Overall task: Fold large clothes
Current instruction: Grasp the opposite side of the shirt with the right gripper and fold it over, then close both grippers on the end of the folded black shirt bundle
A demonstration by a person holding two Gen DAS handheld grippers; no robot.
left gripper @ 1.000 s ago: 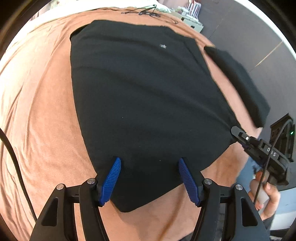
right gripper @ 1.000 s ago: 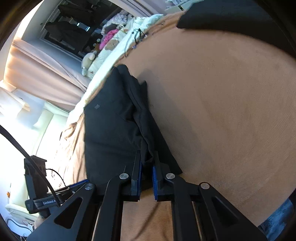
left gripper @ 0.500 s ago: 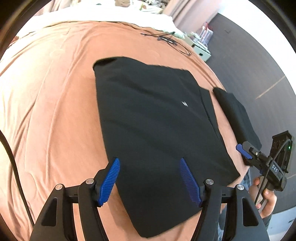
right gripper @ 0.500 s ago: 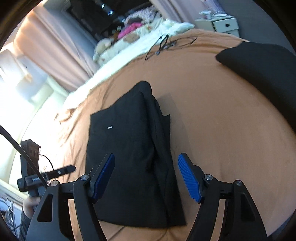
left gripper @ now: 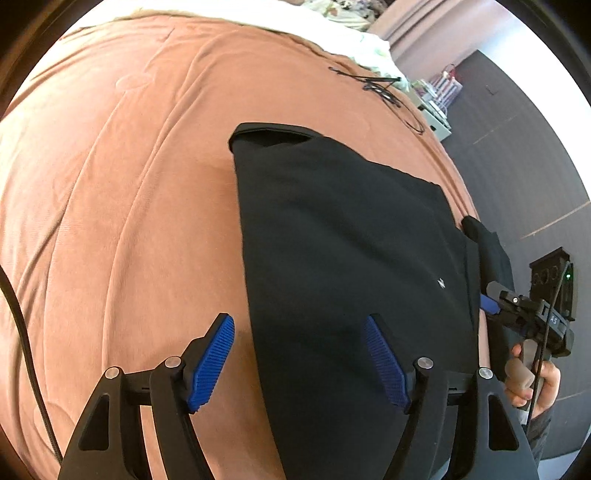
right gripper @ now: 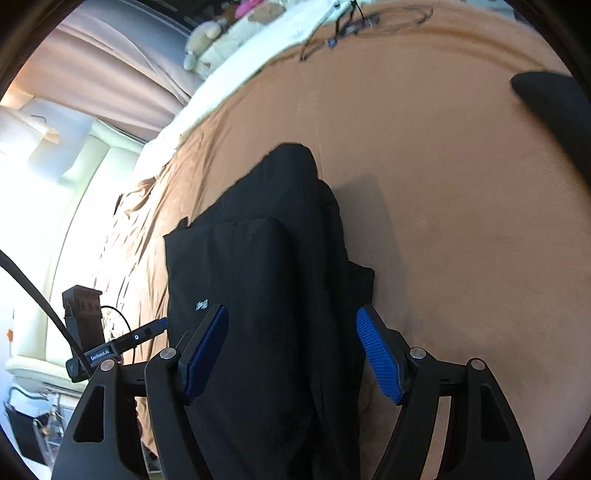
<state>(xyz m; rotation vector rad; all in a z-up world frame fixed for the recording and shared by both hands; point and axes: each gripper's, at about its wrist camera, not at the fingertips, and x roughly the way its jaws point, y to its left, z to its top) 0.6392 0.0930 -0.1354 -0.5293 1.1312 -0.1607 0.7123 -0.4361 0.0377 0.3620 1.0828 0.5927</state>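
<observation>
One garment: you have a black garment (left gripper: 343,236) lying partly folded on the brown bedspread (left gripper: 122,192), near the edge closest to you.
Layers: on its right side, extra folds (right gripper: 325,236) are stacked and uneven; the left side lies flat, with a small white logo (right gripper: 201,305) showing.
Handling, judged: soft, limp and light for its size; it will sag and drag if you lift it by one point, and the stacked folds may slide apart.
Where to hold, judged: take the two near corners or the near hem, one per tool, pinching all layers together.
Left gripper (left gripper: 301,363): fingers spread wide, holding nothing; it hovers above the near left edge of the cloth, one pad over bedspread, one over fabric.
Right gripper (right gripper: 291,354): fingers likewise wide apart and empty, straddling the bunched right side from above.
Second item: another dark folded piece (right gripper: 554,103) lies apart on the bedspread, to the right.
Cables (right gripper: 354,26): a loose tangle at the far end of the bed.
Containers: none that you can use is in view; a white drawer unit (left gripper: 436,118) stands beyond the bed, its contents too small to tell.
</observation>
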